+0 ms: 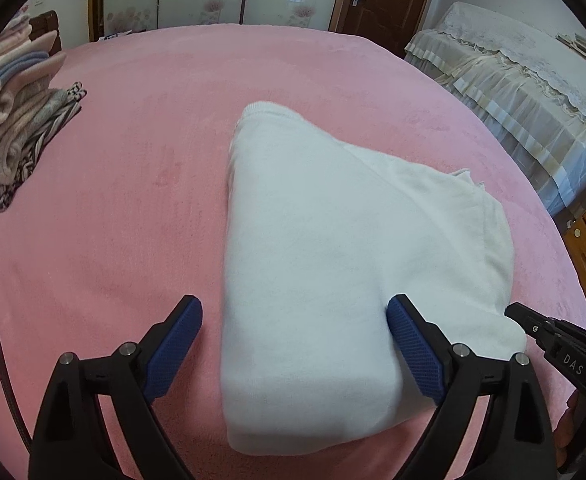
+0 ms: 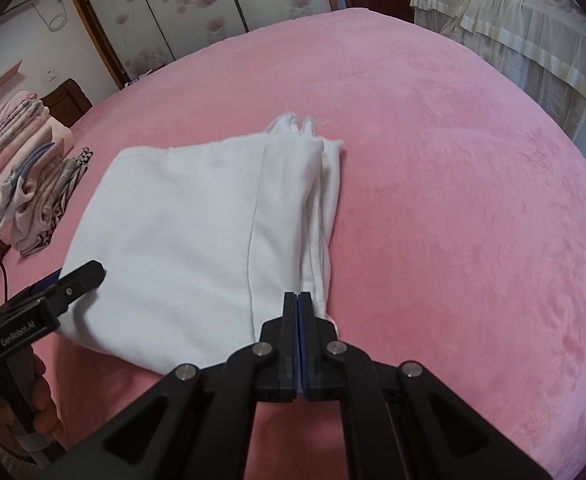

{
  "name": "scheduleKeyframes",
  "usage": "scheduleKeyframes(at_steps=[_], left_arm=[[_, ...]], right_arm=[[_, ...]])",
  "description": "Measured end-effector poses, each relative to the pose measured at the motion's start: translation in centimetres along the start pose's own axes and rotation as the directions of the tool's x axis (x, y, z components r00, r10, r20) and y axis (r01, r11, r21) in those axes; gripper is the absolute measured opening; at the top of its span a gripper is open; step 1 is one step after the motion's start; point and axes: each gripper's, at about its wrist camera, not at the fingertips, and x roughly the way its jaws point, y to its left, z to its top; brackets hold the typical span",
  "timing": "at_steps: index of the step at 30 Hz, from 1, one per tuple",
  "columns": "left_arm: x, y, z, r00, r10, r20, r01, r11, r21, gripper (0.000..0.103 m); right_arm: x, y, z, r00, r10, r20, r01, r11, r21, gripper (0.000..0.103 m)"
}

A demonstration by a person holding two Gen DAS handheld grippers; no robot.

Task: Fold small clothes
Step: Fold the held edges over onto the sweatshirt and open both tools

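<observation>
A white garment (image 1: 313, 264) lies folded into a thick, soft wedge on the pink bedspread (image 1: 133, 200), with its layered loose edges stacked along one side. The left gripper (image 1: 295, 316) hangs over its near end with its blue pads spread wide. The right gripper (image 2: 297, 300) has its fingers pressed together, pinching the garment's near corner. A pile of clothes (image 2: 33, 184) sits well apart.

Both wrist views look steeply down, close over the white garment (image 1: 313, 240) on the pink bed (image 2: 453, 160).
</observation>
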Motion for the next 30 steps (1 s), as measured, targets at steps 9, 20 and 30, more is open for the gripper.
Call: scheduleKeyframes(at_steps=[9, 20, 30], left_arm=[[0.1, 1.4, -0.1, 0.998, -0.053, -0.026, 0.052, 0.998, -0.04, 0.098], [-5.7, 1.5, 0.0, 1.0, -0.014, 0.016, 0.014, 1.0, 0.026, 0.1], [-11.1, 2.6, -0.6, 0.997, 0.055, 0.06, -0.054, 0.998, -0.015, 0.102]], right_arm=[[-0.1, -0.1, 0.2, 1.0, -0.012, -0.003, 0.012, 1.0, -0.015, 0.002], [-3.7, 1.5, 0.2, 0.999, -0.03, 0.046, 0.032, 0.998, -0.059, 0.002], [-7.6, 3.6, -1.0, 0.997, 0.022, 0.072, -0.014, 0.995, -0.103, 0.014]])
